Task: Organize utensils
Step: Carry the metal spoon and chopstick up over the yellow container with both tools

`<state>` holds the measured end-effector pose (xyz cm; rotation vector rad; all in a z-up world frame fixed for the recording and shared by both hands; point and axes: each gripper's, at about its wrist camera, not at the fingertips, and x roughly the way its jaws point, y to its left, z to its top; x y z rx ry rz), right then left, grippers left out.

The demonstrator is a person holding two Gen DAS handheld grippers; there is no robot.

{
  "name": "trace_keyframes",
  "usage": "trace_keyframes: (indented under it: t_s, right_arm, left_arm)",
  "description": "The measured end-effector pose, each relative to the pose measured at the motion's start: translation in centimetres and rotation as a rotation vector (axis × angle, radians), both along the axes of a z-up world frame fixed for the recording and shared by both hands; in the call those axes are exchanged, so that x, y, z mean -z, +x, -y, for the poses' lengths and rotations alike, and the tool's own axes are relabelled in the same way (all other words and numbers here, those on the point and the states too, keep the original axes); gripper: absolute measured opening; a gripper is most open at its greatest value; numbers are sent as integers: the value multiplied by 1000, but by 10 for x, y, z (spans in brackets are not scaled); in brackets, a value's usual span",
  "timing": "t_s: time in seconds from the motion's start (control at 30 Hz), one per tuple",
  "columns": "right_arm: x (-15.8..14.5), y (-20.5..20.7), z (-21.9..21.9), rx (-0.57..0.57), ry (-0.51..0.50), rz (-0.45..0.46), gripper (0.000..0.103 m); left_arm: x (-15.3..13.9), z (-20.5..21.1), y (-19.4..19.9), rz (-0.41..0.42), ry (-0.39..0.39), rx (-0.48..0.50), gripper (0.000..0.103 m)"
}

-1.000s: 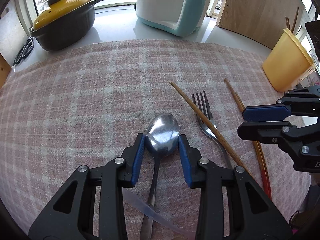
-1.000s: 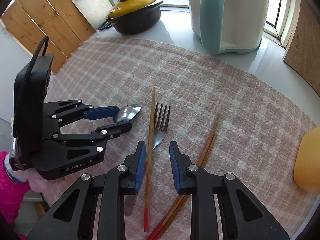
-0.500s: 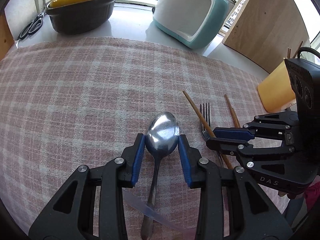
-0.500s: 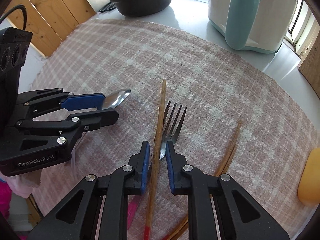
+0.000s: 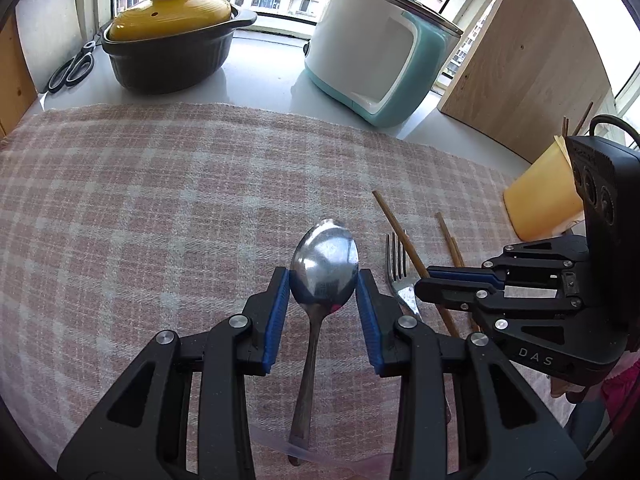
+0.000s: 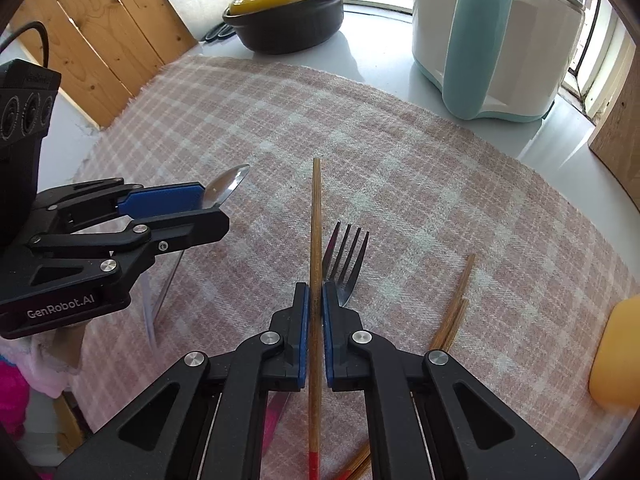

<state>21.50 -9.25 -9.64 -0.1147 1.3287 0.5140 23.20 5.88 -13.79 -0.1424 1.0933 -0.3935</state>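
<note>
Steel fork (image 6: 345, 264) lies beside chopstick (image 6: 316, 240) in right jaws; left jaws clamp spoon (image 5: 324, 264).

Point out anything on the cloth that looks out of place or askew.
Nothing is spilled or damaged. The odd part is the scatter: a pair of chopsticks lies loose at an angle right of the fork, apart from the single chopstick clamped in the right gripper. The left gripper holds the spoon.
</note>
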Motion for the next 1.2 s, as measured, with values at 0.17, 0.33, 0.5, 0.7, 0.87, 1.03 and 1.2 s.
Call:
trace_keyframes:
  t_s: [0.17, 0.33, 0.5, 0.7, 0.87, 1.03, 1.2]
  right_arm:
    - [-16, -3, 11, 27, 18, 42, 5]
    - [-32, -9, 22, 41, 17, 96, 5]
    - [-47, -14, 35, 48, 23, 138, 5]
    - [-57, -24, 47, 41, 24, 171, 5]
    - [-66, -31, 52, 24, 32, 198, 5]
    - [-76, -38, 60, 14, 50, 218, 5]
    - [-89, -43, 70, 10, 63, 247, 5]
  left_arm:
    - [-12, 9, 0, 33, 3, 6, 34]
    - [-25, 19, -5, 70, 17, 19, 34]
    - [-39, 26, -14, 110, 25, 13, 34]
    - [-51, 34, -28, 146, 27, -9, 34]
    - [-57, 38, -38, 168, 34, -33, 34]
    - [-66, 44, -48, 190, 43, -53, 34]
    - [-81, 51, -59, 218, 44, -67, 34]
